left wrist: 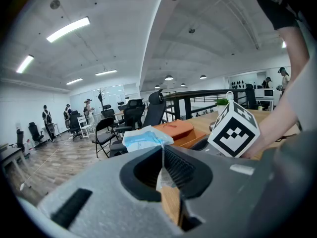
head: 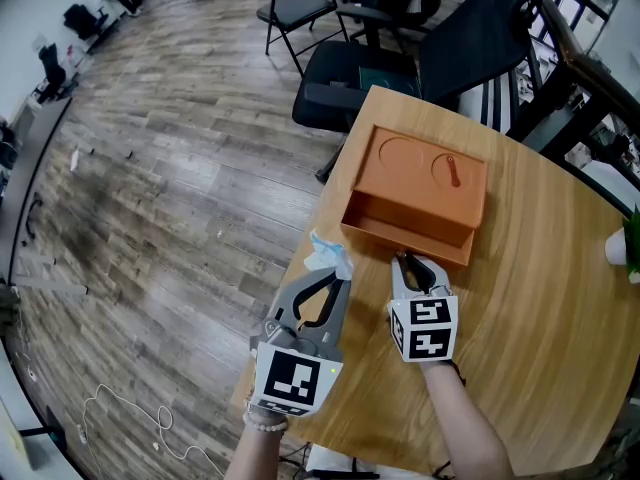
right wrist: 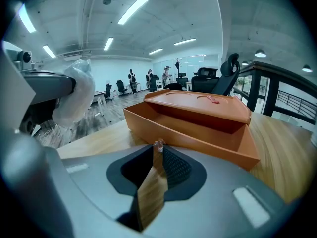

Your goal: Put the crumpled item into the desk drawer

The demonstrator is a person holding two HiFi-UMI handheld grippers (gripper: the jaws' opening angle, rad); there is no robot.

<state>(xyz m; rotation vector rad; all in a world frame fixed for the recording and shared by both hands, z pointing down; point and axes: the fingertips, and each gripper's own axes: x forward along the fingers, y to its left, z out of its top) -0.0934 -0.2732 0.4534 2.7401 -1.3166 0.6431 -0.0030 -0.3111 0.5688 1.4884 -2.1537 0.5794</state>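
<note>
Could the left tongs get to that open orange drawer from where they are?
Probably yes. The drawer stands open close ahead of the left tongs, nothing between; only the right tongs sit at its front.

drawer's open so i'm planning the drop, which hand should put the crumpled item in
Left. The left gripper is already shut on the crumpled item, just beside the open drawer. The right gripper is shut and empty at the drawer's front, so it would have to take the item over first.
</note>
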